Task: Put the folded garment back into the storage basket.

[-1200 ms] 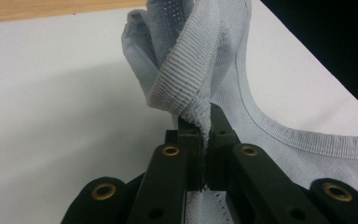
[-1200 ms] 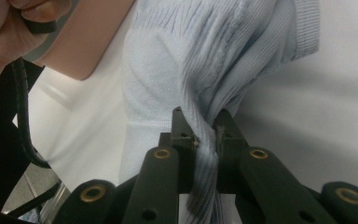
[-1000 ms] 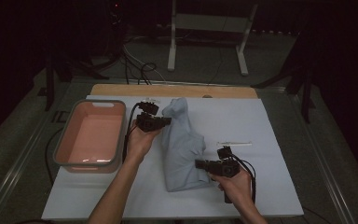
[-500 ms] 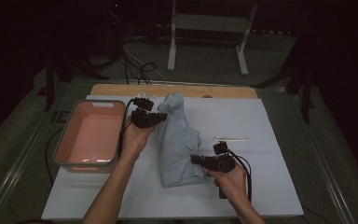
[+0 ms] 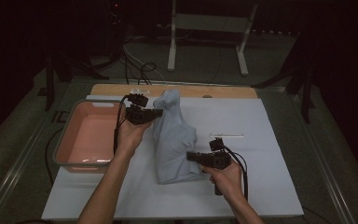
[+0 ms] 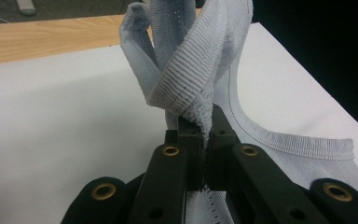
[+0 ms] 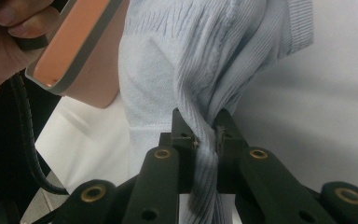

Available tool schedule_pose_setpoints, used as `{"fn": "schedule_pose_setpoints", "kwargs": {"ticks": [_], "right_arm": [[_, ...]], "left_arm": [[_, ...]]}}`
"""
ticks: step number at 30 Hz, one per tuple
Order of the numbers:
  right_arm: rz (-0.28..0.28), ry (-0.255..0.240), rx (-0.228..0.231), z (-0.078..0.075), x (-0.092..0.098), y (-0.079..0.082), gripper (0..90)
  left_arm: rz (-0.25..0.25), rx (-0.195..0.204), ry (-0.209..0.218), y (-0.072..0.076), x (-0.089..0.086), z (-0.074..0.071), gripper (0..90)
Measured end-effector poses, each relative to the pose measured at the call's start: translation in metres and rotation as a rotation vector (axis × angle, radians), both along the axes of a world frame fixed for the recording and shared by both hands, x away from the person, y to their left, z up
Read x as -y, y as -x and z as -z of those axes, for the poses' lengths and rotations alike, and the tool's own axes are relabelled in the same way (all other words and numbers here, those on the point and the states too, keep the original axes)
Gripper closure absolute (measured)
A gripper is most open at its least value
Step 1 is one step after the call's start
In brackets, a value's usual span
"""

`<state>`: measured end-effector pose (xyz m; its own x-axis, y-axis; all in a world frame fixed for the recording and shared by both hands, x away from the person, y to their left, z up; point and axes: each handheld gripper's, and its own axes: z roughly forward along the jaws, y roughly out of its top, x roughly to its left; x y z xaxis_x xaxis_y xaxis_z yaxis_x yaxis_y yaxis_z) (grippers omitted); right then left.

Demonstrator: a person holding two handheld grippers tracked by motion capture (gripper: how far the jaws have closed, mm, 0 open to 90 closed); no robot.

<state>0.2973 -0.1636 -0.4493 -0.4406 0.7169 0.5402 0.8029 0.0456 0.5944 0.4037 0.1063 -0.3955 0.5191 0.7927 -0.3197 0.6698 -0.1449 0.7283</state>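
left hand-held gripper [image 6: 206,151]: jaws clamped on ribbed hem of pale garment [image 5: 172,137], lifting its far end | right hand-held gripper [image 7: 207,135]: clamped on near end | garment stretched just right of pink tub [image 5: 65,135], likely heading there

Pink tray [image 5: 74,161] at the left of a white sheet [image 5: 270,163], wooden board edge [image 5: 228,92] behind

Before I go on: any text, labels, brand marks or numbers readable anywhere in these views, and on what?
None can be read.
Pale blue garment: ribbed knit and hems, no tag or print showing.
Pink tub: plain walls, no label.
Left gripper and right gripper: black, with brass screw holes, no markings.
White table cover: blank.
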Motion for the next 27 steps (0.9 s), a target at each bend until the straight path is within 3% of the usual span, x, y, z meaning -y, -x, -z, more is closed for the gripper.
{"fn": "schedule_pose_setpoints", "kwargs": {"ticks": [27], "right_arm": [[-0.046,-0.015,-0.006,-0.016,-0.022,-0.018,82.1]], "left_arm": [[0.004,0.022,0.037,-0.012,-0.02,-0.022,88.4]]}}
